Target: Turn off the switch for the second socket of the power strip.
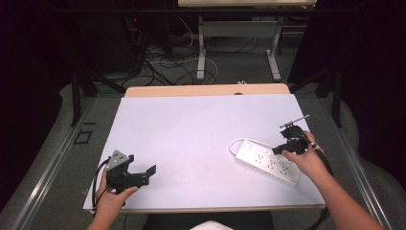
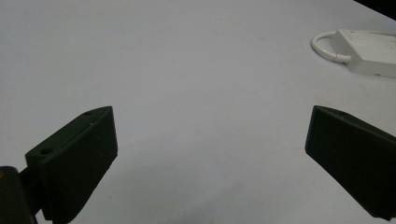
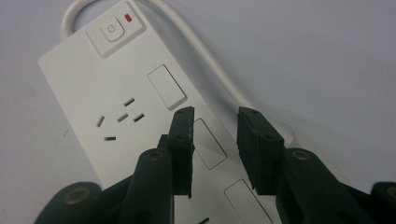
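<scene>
A white power strip [image 1: 268, 162] lay on the right side of the white desk [image 1: 191, 129], its cord looped at the switch end. The right claw [image 3: 215, 122] hovered right over the strip's edge — jaws narrowly parted, gripping nothing. The left claw [image 1: 152, 171] rested near the desk's front left — jaws spread wide and empty, well apart from the strip.

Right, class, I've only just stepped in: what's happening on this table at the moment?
A person holds a gripper in each hand at a white-topped table. The right gripper hovers over a white power strip, its jaws a little apart above the strip's top face, gripping nothing. The strip's red indicator light shows beside its power button. The left gripper sits near the table's front left, jaws wide open, empty.
</scene>
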Demonstrator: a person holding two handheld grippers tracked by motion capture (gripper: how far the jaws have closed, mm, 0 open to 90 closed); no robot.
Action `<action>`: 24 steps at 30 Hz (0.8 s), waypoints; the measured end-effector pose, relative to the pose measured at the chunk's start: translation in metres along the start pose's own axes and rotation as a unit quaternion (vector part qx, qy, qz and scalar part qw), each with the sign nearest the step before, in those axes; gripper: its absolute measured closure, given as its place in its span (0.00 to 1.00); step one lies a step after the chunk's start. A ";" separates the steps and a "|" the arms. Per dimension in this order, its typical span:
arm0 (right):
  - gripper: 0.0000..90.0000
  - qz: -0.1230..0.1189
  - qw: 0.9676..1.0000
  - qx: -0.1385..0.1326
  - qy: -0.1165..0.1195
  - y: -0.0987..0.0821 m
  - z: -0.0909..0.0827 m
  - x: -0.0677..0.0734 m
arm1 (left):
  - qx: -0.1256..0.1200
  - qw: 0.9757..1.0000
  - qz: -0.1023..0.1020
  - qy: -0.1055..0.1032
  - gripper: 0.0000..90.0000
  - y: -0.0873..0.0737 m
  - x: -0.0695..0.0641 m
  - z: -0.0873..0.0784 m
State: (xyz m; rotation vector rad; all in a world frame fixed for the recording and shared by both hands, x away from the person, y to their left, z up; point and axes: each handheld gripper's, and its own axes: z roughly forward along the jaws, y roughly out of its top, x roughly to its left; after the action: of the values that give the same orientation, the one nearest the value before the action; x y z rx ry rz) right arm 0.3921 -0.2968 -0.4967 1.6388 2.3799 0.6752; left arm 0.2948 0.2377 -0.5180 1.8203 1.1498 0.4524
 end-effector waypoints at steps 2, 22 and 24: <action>0.71 -0.005 1.000 -0.005 0.003 0.001 -0.001 0.001 | 0.000 1.000 0.000 0.000 0.02 0.000 0.000 0.000; 0.51 -0.040 0.998 -0.046 0.009 0.005 -0.006 0.009 | 0.000 1.000 0.001 0.001 0.02 0.000 0.000 0.001; 0.48 -0.041 0.998 -0.055 0.006 0.005 -0.006 0.012 | 0.000 1.000 0.000 0.001 0.02 0.000 0.000 0.001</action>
State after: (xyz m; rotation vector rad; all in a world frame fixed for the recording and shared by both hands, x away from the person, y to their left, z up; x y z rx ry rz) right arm 0.3895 -0.2860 -0.4874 1.4888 2.3577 0.7872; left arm 0.2953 0.2370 -0.5185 1.8205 1.1501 0.4551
